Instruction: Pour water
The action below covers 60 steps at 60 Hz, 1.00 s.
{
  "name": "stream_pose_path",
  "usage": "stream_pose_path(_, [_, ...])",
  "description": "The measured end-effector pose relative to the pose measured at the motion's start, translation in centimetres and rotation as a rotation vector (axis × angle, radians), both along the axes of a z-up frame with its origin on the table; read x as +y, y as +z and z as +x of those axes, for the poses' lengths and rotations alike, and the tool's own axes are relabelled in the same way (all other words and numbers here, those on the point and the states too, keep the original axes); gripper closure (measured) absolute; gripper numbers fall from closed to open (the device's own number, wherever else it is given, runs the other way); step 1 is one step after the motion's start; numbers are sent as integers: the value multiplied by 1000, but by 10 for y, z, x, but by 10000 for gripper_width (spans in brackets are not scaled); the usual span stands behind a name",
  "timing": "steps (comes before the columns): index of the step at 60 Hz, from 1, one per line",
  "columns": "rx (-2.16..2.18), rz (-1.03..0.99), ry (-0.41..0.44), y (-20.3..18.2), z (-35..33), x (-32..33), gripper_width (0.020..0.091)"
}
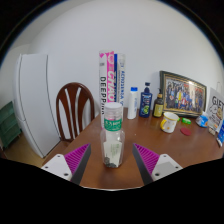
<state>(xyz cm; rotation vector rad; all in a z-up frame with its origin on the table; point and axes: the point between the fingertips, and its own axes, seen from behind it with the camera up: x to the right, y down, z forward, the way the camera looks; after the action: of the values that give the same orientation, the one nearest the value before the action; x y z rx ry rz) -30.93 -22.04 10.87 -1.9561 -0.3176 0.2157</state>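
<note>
The gripper (113,160) stands wide open — a clear water bottle (113,132) upright between its fingers, untouched, on the wooden table (185,150).

I could read only "DEEP" running down the tall white box (103,80) that stood behind the clear bottle (113,134).

You see a clear bottle (113,135) with a green cap and pale label on a brown wooden tabletop (170,150), magenta pads (76,157) flanking it, a dark brown chair (73,105), and white walls (150,40).
</note>
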Motion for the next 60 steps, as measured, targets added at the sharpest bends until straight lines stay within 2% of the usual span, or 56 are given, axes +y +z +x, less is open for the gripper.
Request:
stream_pose_path(7, [-10,13,-42,-19,-3,31,247])
stream_pose_path(15, [-17,19,-20,-40,-14,53,280])
stream_pose_path(20, [-2,22,-6,-48,-21,58,387])
stream_pose_path(25, [15,28,-14,-50,-21,63,563])
stream_pose_path(39, [61,15,-28,-49,-22,64,676])
stream_pose_path(48, [97,16,-29,-22,-19,75,676])
stream_pose_path(60, [295,20,-55,41,-2,124,676])
